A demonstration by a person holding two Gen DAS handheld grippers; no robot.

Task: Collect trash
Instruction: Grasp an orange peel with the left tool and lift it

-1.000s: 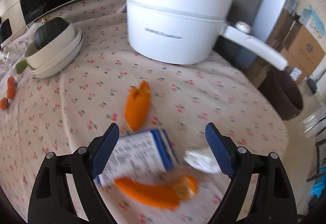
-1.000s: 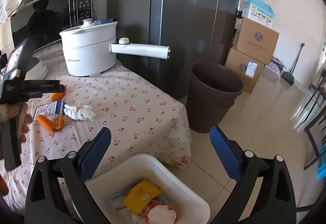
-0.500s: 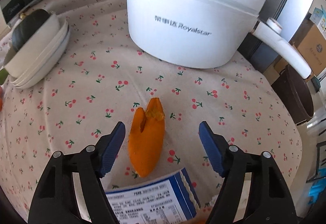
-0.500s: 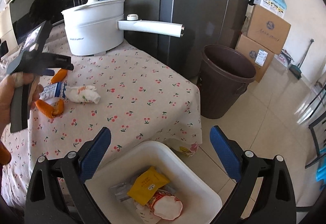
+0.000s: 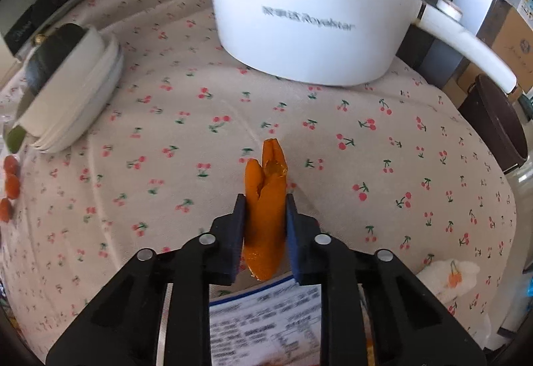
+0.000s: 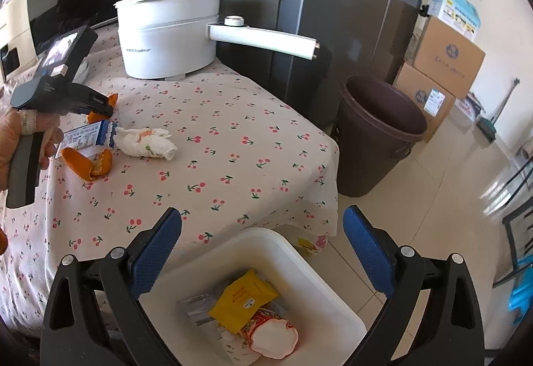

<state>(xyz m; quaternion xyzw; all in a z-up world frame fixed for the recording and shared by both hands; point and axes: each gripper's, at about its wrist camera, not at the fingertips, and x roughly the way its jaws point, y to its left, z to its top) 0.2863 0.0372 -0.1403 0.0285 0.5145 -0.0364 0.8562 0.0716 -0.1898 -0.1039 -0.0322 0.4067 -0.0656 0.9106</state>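
Note:
My left gripper [image 5: 265, 204] is shut on an orange peel [image 5: 265, 199] lying on the cherry-print tablecloth [image 5: 166, 132]; the right wrist view shows that gripper [image 6: 103, 106] at the table's left. A blue-and-white wrapper [image 5: 266, 322] lies just below the peel, also in the right wrist view [image 6: 88, 136]. A crumpled tissue [image 6: 146, 142] and a second orange peel [image 6: 88, 166] lie beside it. My right gripper [image 6: 261, 246] is open and empty above a white bin [image 6: 319, 286] holding a yellow packet [image 6: 243, 299] and other trash.
A white electric pot [image 5: 316, 6] with a long handle [image 6: 263, 39] stands at the table's back. Stacked white bowls [image 5: 70, 89] sit at the left with small red fruits [image 5: 10, 186]. A brown waste bucket [image 6: 379, 136] stands on the floor beside cardboard boxes [image 6: 443, 62].
My left gripper moved forward past the wrapper and closed on the orange peel. The right gripper drifted slightly, staying open above the white bin.

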